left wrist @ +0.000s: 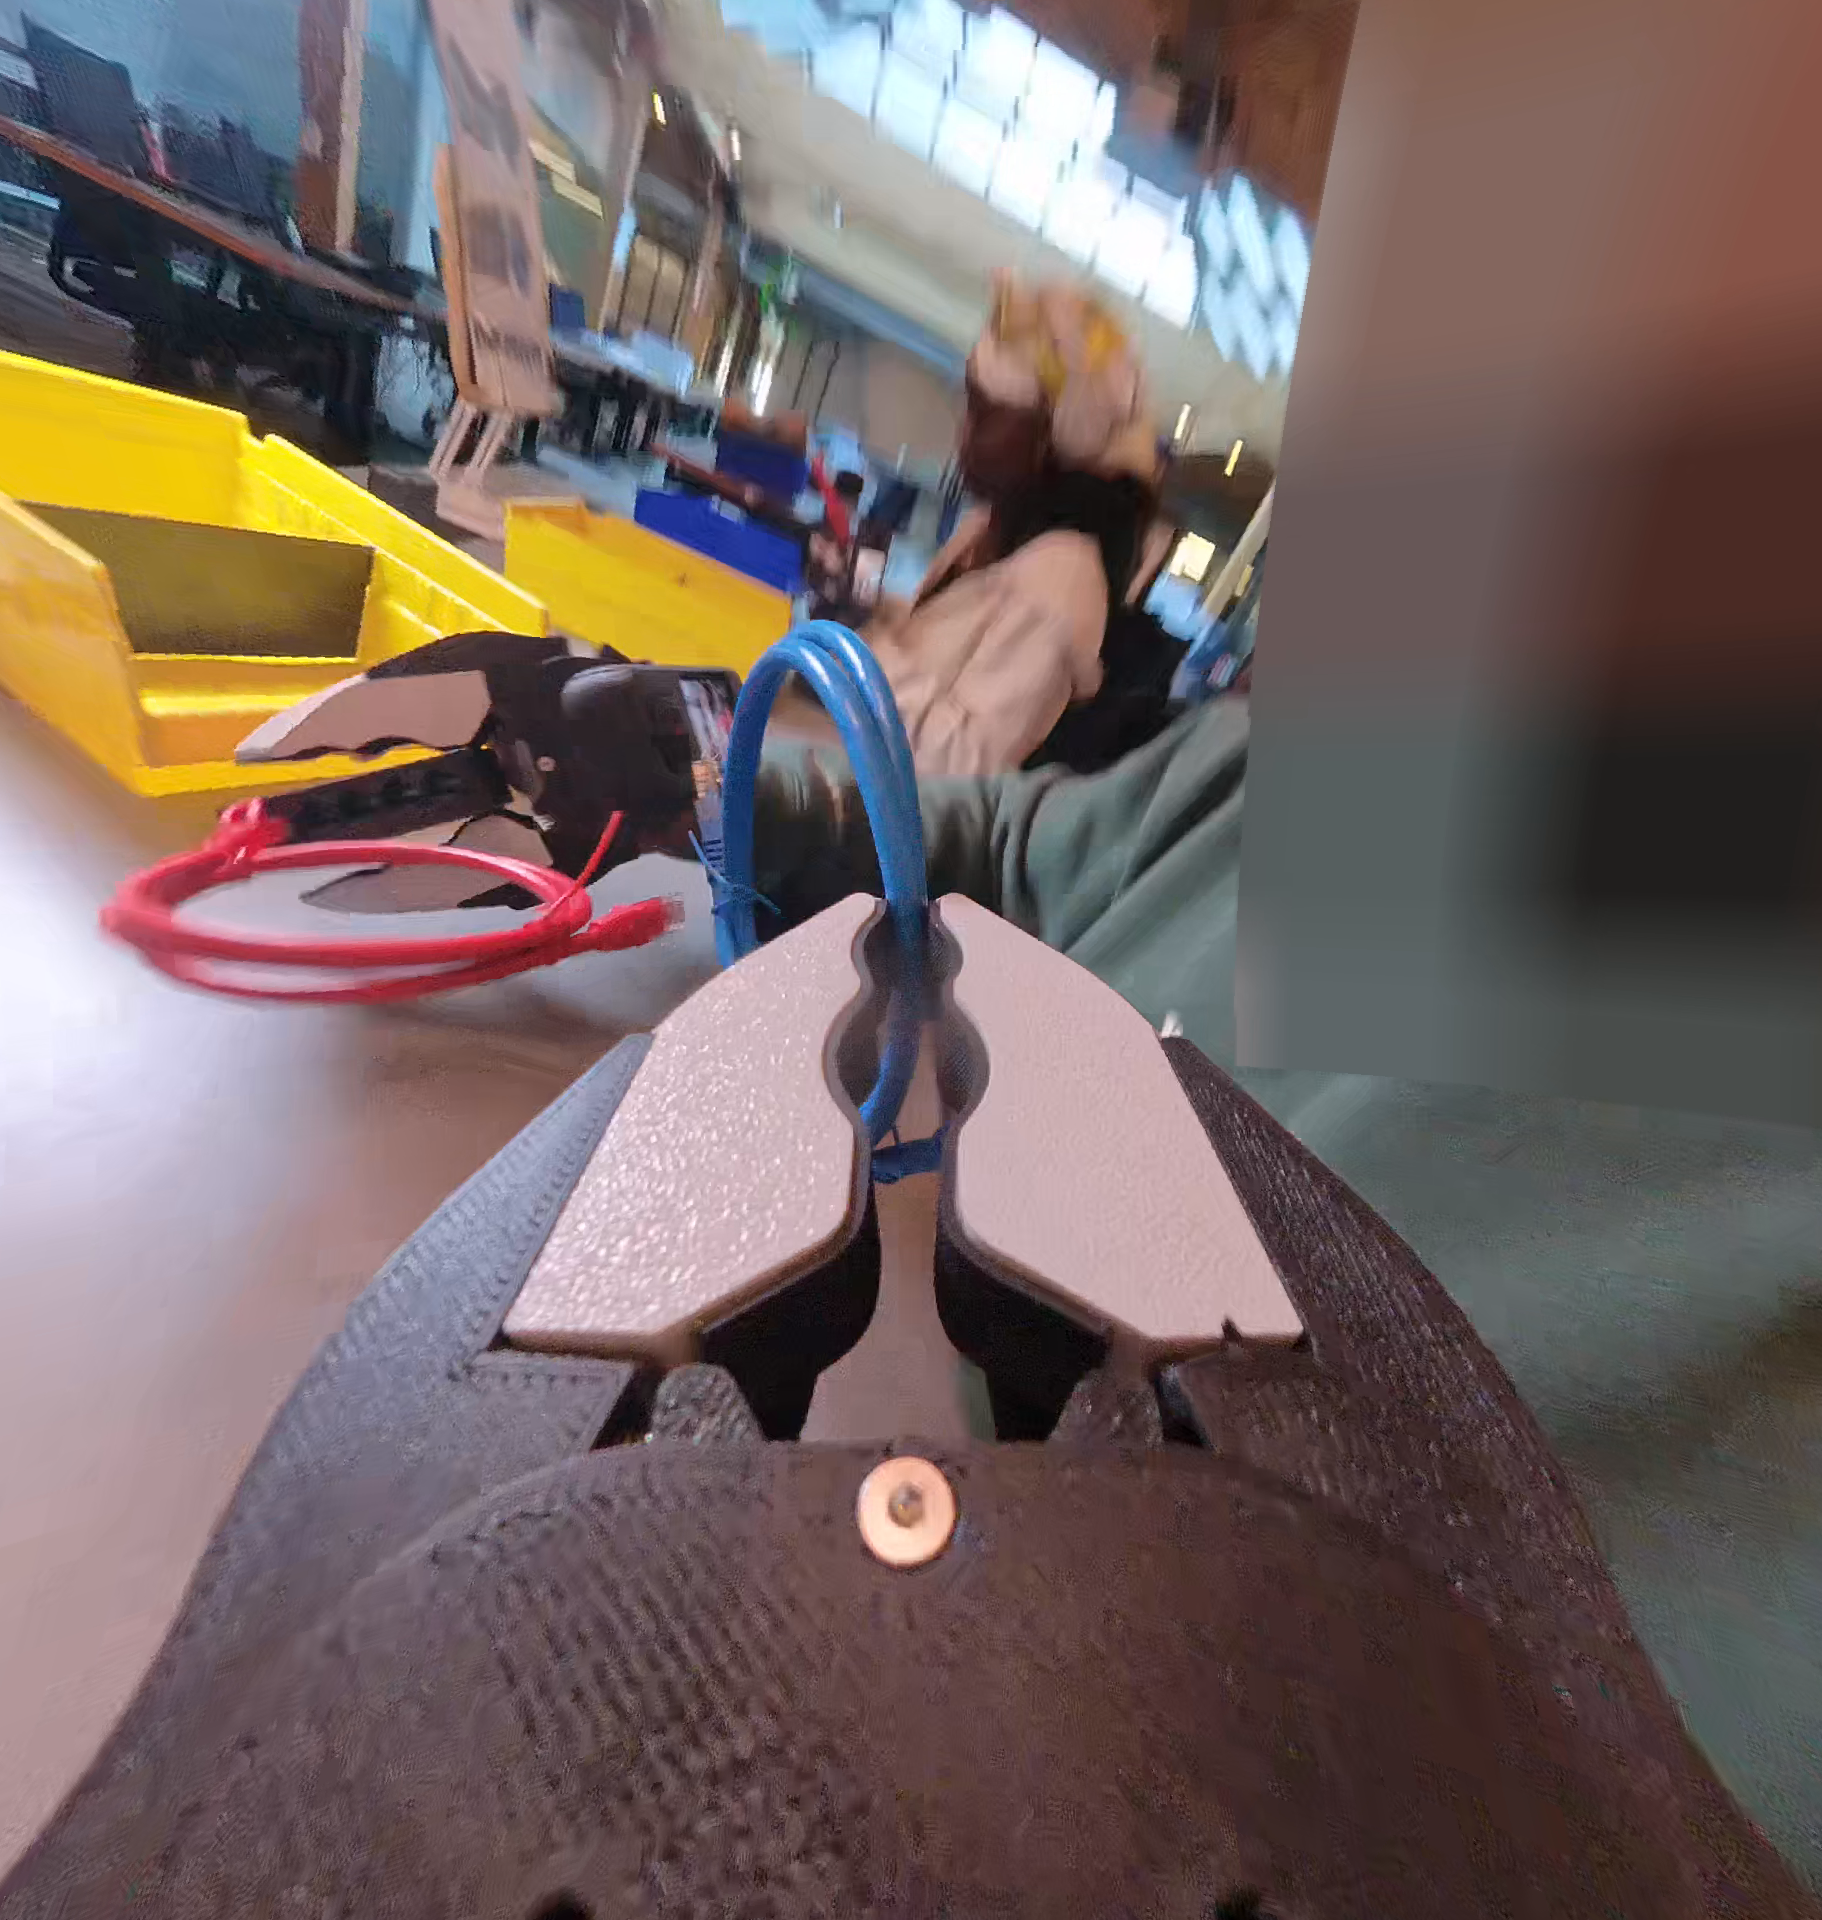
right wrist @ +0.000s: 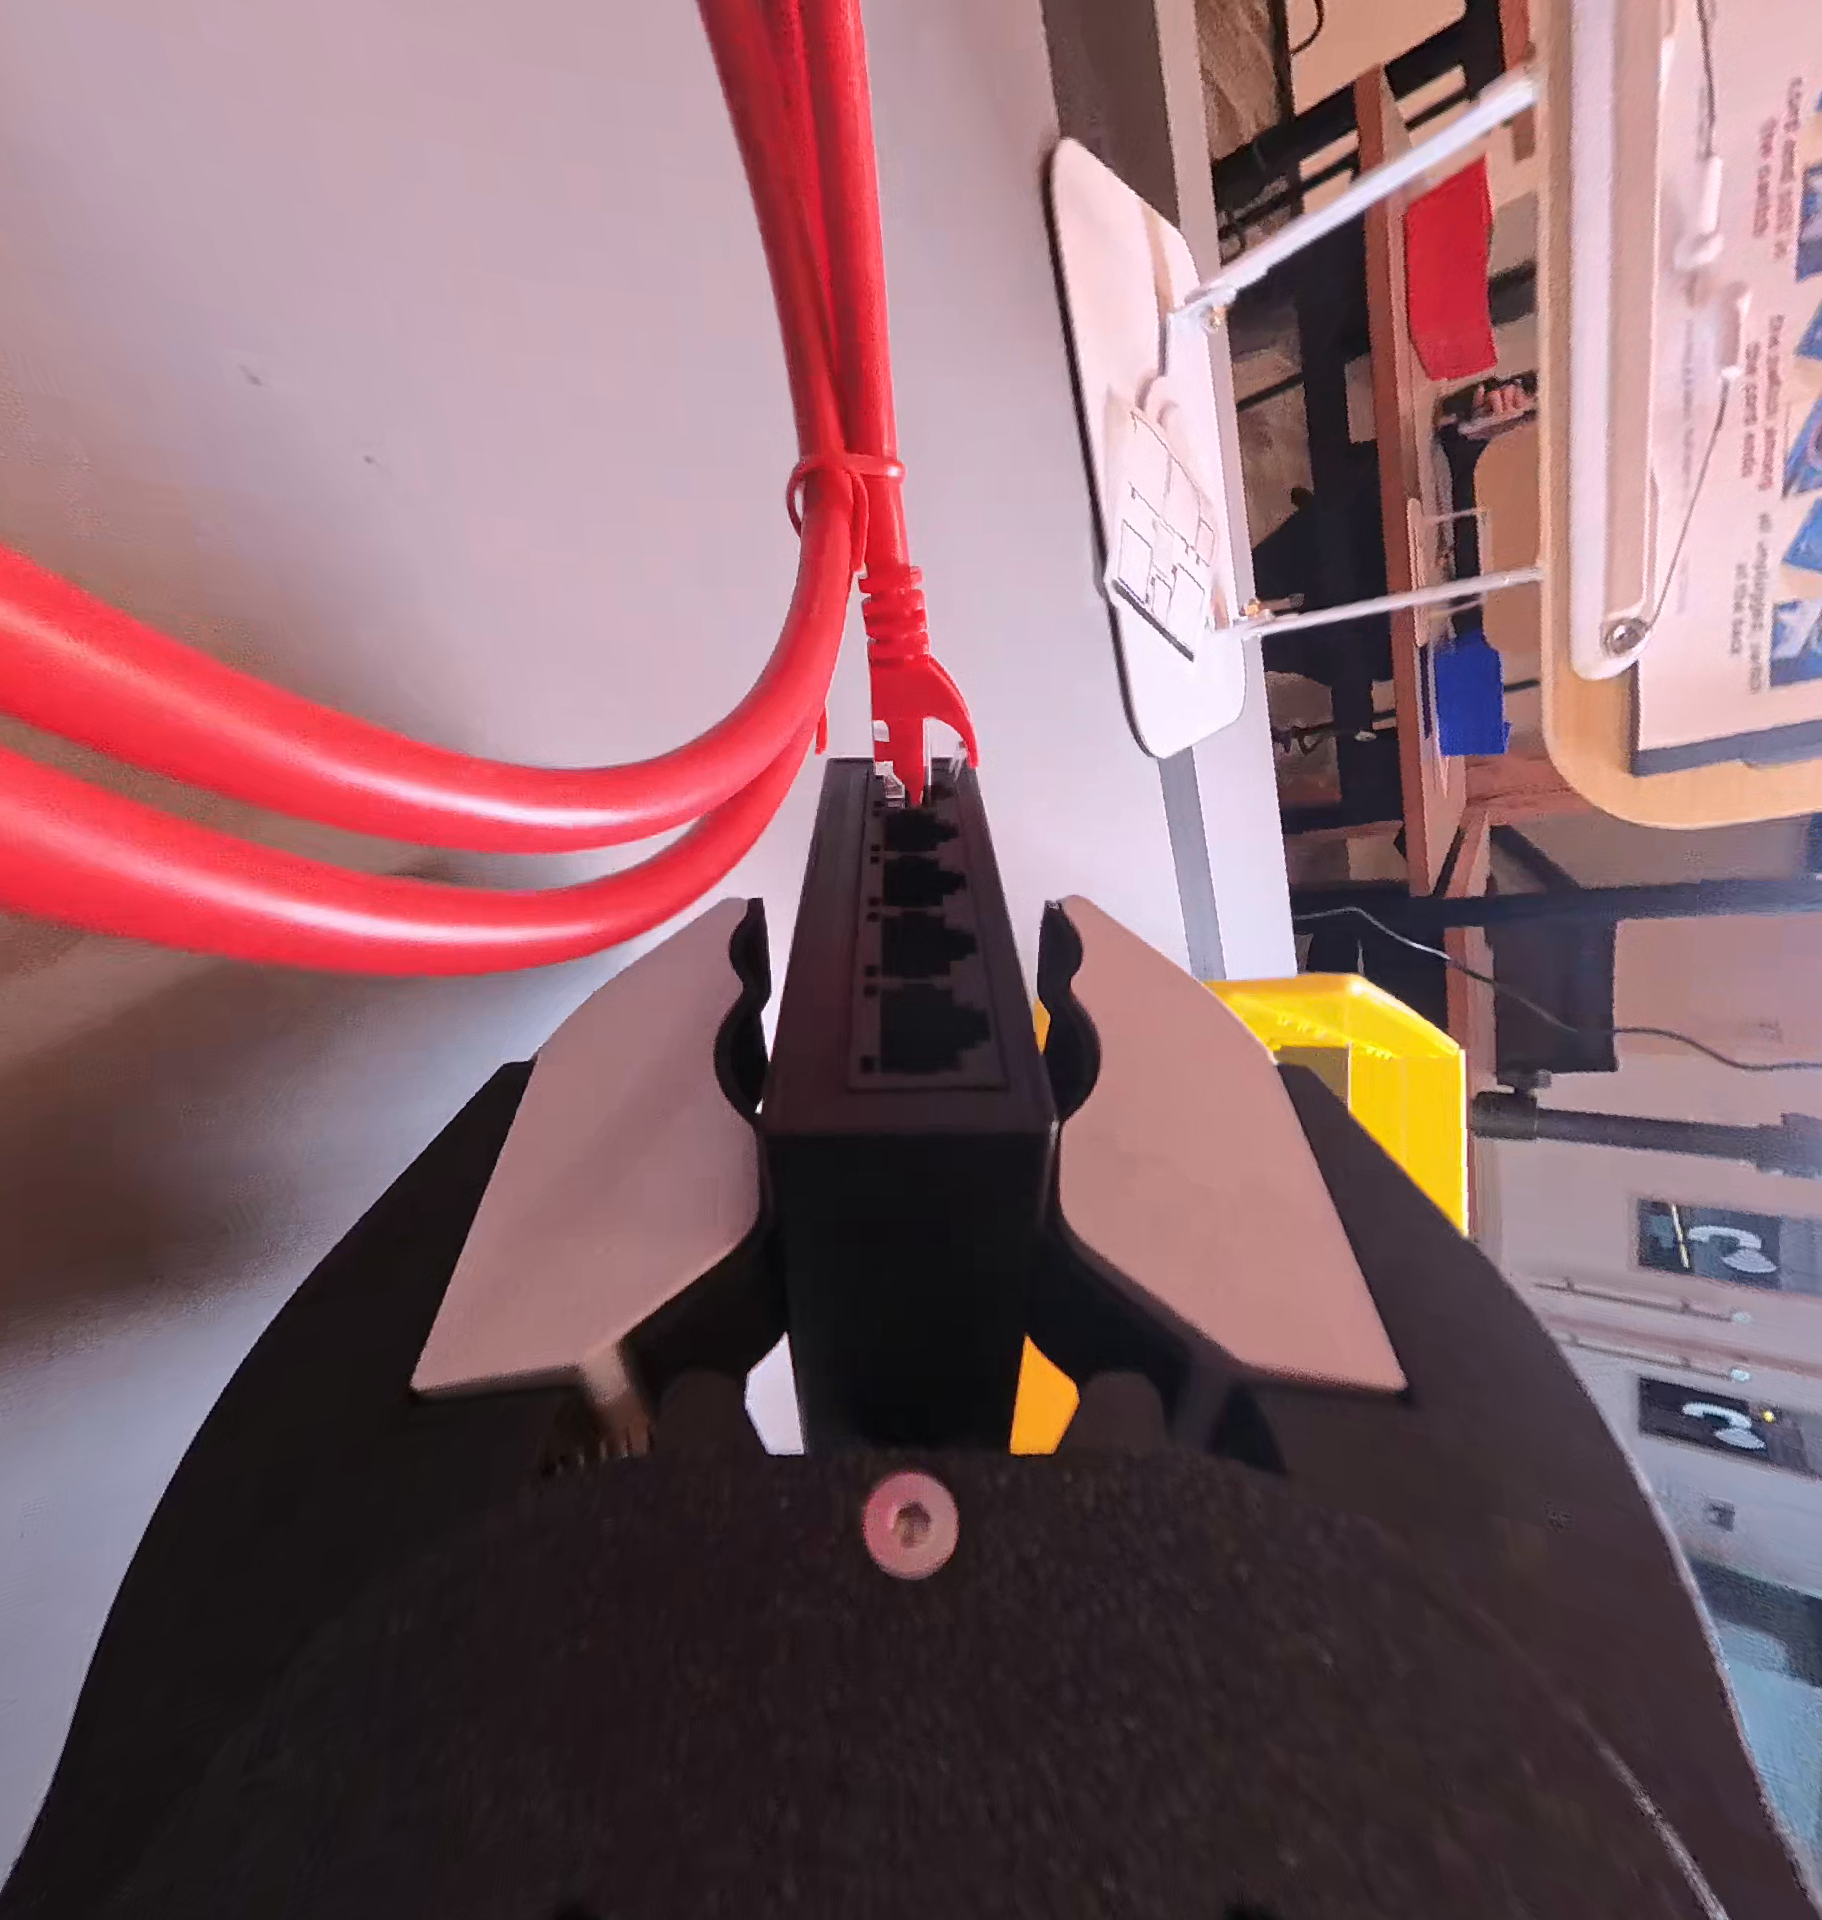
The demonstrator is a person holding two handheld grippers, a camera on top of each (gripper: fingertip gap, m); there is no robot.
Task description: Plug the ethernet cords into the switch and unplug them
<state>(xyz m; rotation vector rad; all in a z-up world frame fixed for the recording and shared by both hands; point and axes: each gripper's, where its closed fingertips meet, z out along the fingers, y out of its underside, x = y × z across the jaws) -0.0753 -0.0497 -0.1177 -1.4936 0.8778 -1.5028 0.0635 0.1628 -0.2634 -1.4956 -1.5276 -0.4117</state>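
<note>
Left wrist view, read from left to right: two yellow bins (left wrist: 190, 582) stand at the far left on the pale table (left wrist: 159, 1195), and just in front of them the right gripper (left wrist: 294, 769) lies low over the surface with the black switch (left wrist: 387, 795) clamped between its fingers. A coiled red ethernet cord (left wrist: 346, 935) rests on the table below it, one end running up to the switch, the other red plug lying free toward the centre. At the middle, the left gripper (left wrist: 905, 920) has its jaws closed on a blue ethernet cord (left wrist: 834, 727), whose tied loop stands upright past the fingertips, one plug of it hanging near the switch end without clearly touching it. Behind the loop a grey-green sleeve (left wrist: 1094, 831) crosses to the right. Right wrist view, turned on its side: the red ethernet cord (right wrist: 367, 779) sweeps in from the left, bound by a red tie, and its plug sits in the farthest port of the switch (right wrist: 907, 1039). That switch is pinched at the centre by the right gripper (right wrist: 905, 935), pads pressed on both long sides, four nearer ports empty. A yellow bin (right wrist: 1354, 1049) shows to the right, past the table edge.
</note>
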